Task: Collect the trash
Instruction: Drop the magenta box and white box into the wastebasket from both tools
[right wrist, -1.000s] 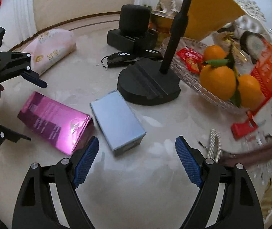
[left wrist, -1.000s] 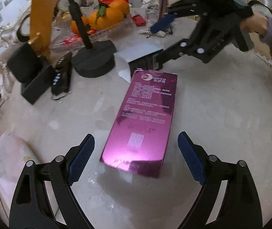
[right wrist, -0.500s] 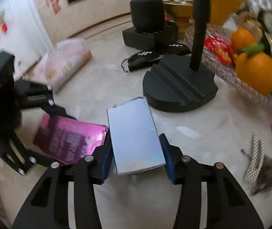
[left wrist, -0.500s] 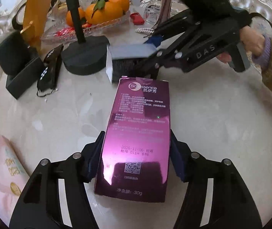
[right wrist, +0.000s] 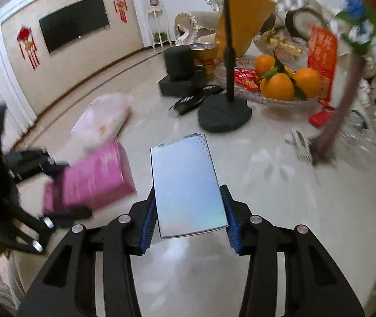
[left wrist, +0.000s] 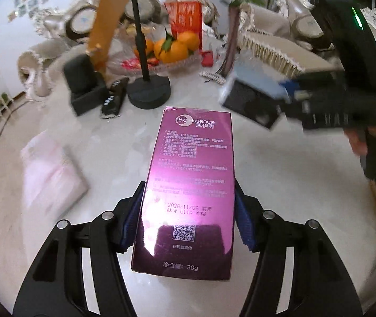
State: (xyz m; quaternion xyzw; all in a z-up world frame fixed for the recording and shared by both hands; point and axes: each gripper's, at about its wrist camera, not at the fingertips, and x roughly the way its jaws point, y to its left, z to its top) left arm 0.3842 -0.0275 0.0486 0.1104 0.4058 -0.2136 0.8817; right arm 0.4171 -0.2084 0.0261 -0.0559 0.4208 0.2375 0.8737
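Note:
My left gripper (left wrist: pixel 186 219) is shut on a shiny purple carton (left wrist: pixel 190 185) and holds it lifted above the marble table (left wrist: pixel 280 185). My right gripper (right wrist: pixel 189 219) is shut on a silver-blue box (right wrist: pixel 185 182), also lifted off the table. The purple carton also shows in the right wrist view (right wrist: pixel 92 179), blurred, at the left with the left gripper (right wrist: pixel 16 185). The silver box shows in the left wrist view (left wrist: pixel 256 95), at the upper right, held by the right gripper (left wrist: pixel 328 105).
A black stand with a round base (right wrist: pixel 224 113) stands mid-table. A glass tray of oranges (right wrist: pixel 280 84), black remotes (right wrist: pixel 193 100), a black speaker on its box (right wrist: pixel 180 71), a pink tissue pack (right wrist: pixel 103 119) and a dark vase stem (right wrist: pixel 338 116) stand around it.
Both grippers closed on their boxes, the left on the purple carton and the right on the silver box, and both boxes have risen off the table.

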